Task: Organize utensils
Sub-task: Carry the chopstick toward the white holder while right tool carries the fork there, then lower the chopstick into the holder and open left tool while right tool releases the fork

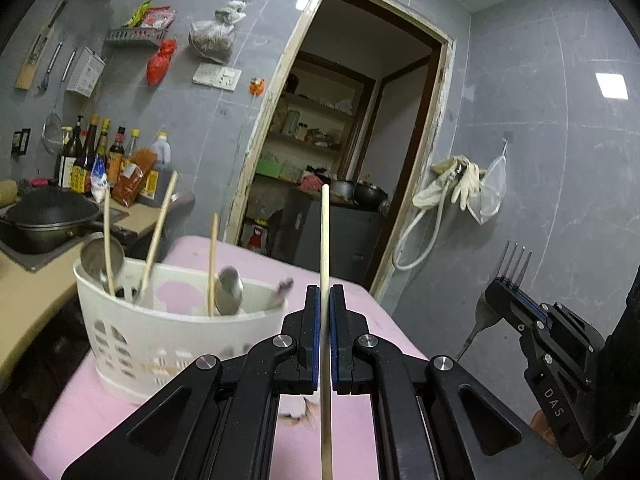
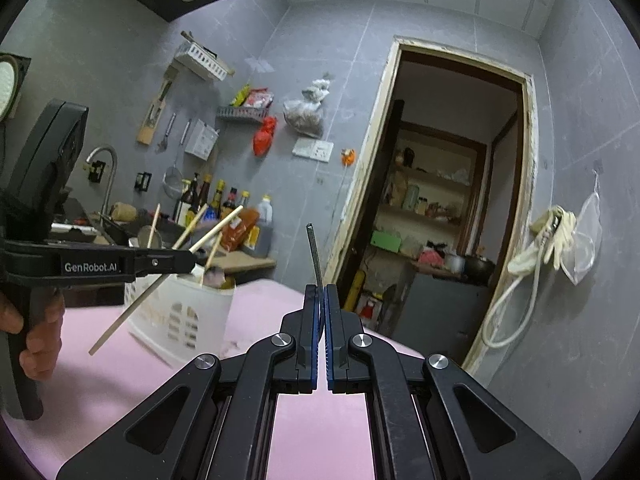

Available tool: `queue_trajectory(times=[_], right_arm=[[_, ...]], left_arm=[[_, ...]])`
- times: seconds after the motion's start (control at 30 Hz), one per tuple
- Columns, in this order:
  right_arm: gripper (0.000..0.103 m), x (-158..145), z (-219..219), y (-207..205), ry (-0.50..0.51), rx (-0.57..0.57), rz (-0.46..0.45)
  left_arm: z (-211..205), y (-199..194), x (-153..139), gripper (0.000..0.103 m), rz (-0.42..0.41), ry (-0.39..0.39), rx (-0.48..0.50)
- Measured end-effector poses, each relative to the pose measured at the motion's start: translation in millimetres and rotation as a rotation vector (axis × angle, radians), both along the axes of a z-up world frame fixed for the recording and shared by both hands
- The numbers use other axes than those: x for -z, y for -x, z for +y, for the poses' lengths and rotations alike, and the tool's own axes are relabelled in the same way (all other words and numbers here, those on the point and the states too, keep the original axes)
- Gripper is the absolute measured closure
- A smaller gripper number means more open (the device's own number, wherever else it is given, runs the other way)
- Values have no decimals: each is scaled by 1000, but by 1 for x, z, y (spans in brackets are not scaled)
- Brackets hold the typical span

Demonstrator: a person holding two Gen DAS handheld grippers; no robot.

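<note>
Status: task part-way through, by my reading.

Left gripper (image 1: 325, 300), lower centre of the left wrist view: jaws clamped together on a pale wooden chopstick (image 1: 325, 232), which stands upright between the pads, its tip above them and its lower end running out of the bottom of the frame. In the right wrist view the same chopstick lies slanted across the left of the frame.

Right gripper (image 2: 320, 300), lower centre of its own view: jaws clamped on a metal fork (image 1: 516, 264). In the left wrist view, right edge, the tines point up above the jaws and the handle hangs below them.

White perforated plastic utensil basket (image 1: 132, 344), left of centre in the left wrist view, sits on the pink-covered worktop (image 1: 80, 408). Already inside it:
- three pale wooden chopsticks, leaning;
- a steel ladle (image 1: 102, 256) at the left end;
- a steel spoon (image 1: 229, 292) nearer the right end;
- one more item at the right rim, too blurred to name.

Both held utensils are clear of the basket and off the worktop, neither above the rim.

Done: several utensils binned. Left: the chopstick and the fork still need to go in. No loose utensils show on the visible pink surface, though the grippers hide much of it, so these two may be the last.
</note>
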State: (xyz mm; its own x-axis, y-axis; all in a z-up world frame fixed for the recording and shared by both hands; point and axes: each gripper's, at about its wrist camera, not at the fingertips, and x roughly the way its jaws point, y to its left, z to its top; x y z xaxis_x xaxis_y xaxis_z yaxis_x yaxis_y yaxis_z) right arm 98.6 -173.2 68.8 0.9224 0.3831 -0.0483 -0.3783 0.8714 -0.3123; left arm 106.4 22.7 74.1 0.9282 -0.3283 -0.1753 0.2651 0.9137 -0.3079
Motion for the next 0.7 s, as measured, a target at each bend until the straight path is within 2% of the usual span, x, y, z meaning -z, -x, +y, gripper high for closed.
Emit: queue_trajectory(times=[0.4, 0.7], right_arm=[[103, -56, 49, -29, -51, -125, -96], [103, -84, 93, -60, -79, -197, -121]], left_arm=[[73, -28, -36, 101, -79, 95, -92], [122, -55, -40, 101, -139, 123, -211]])
